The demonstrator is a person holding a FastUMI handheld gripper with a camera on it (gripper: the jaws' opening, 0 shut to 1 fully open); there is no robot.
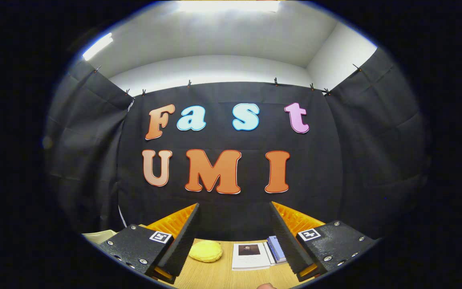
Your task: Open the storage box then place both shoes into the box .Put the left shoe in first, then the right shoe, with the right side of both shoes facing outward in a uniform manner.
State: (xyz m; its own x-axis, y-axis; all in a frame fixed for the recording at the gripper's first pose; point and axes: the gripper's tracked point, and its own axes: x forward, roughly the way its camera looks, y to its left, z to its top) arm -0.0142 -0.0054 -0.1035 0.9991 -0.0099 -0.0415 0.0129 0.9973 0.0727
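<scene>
The tool [234,237] is held above the wooden counter [223,277] with its two fingers [183,237] wide apart and nothing between them. On the counter beyond the fingers lie a yellow sponge [205,251], a white booklet [250,255] and, touching its right side, a blue book [276,248]. Behind them hangs the black cloth wall [335,160].

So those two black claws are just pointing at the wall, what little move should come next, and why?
Probably tilt the gripper downward. Its black fingers stand open with nothing between them, aimed at the booth's black cloth wall. On the wooden table just ahead lie a yellow sponge-like lump and some white booklets; tilting down should help find the storage box and shoes.
</scene>
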